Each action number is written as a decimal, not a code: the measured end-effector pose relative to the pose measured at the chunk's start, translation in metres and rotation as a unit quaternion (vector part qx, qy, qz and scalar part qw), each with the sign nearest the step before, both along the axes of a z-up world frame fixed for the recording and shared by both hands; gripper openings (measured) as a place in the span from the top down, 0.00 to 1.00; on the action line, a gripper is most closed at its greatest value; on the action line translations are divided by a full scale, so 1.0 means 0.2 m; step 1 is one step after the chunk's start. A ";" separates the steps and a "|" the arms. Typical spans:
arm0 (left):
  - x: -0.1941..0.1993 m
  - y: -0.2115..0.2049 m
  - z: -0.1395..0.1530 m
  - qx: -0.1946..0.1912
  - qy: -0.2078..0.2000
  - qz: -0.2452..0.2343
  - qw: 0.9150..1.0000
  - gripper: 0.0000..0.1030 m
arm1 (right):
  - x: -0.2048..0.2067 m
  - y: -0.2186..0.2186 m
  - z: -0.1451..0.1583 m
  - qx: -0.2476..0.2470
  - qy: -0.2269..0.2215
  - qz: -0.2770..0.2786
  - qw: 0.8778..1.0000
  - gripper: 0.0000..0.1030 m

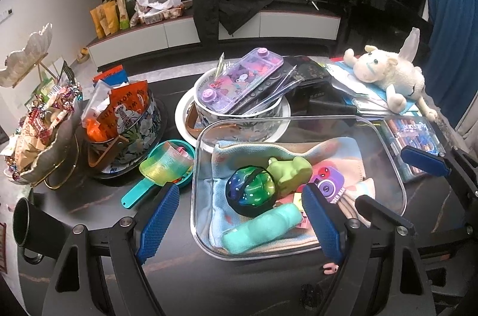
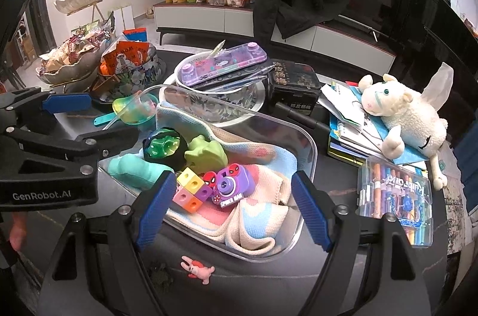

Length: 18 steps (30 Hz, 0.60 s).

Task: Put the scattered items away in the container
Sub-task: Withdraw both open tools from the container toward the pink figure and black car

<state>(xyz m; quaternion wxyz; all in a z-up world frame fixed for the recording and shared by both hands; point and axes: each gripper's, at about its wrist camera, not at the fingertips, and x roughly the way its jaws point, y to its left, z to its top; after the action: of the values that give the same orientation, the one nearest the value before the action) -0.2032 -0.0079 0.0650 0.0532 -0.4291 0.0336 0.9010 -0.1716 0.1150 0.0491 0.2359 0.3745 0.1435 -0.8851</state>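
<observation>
A clear plastic container (image 1: pixel 298 121) (image 2: pixel 310 142) sits on the dark table, lined with a pastel towel (image 2: pixel 263 214). Inside lie a blue-green ball (image 1: pixel 251 190), a green animal toy (image 1: pixel 292 169), a teal figure (image 1: pixel 263 229), a purple Spider-Man camera (image 2: pixel 231 186) and coloured cubes (image 2: pixel 191 190). A small pink rabbit figure (image 2: pixel 197 269) (image 1: pixel 330 268) lies on the table just in front of the container. My left gripper (image 1: pixel 239 223) is open over the container's near left side, holding nothing. My right gripper (image 2: pixel 233 211) is open over its near right side, also holding nothing.
A rainbow spring on a teal paddle (image 1: pixel 167 166) lies left of the container. Behind stand a bowl with a purple handheld game (image 1: pixel 245 76), a floral tin (image 1: pixel 128 130) and a snack dish (image 1: pixel 38 136). A marker box (image 2: pixel 397 202) and a plush sheep (image 2: pixel 403 112) on books sit right.
</observation>
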 end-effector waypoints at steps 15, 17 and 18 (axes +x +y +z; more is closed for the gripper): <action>0.10 0.03 0.04 -0.018 -0.001 -0.007 1.000 0.21 | 0.08 0.04 0.06 0.000 0.005 0.000 1.000 0.25; 0.12 0.03 0.04 -0.020 -0.001 -0.006 1.000 0.21 | 0.09 0.05 0.07 -0.001 0.005 0.000 1.000 0.25; 0.12 0.03 0.04 -0.019 -0.002 -0.006 1.000 0.21 | 0.09 0.05 0.07 0.000 0.005 0.000 1.000 0.25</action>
<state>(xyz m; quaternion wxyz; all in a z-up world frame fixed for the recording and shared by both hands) -0.1787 -0.0026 0.0732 0.0506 -0.4313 0.0533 0.8992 -0.1527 0.1243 0.0634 0.2351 0.3698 0.1448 -0.8871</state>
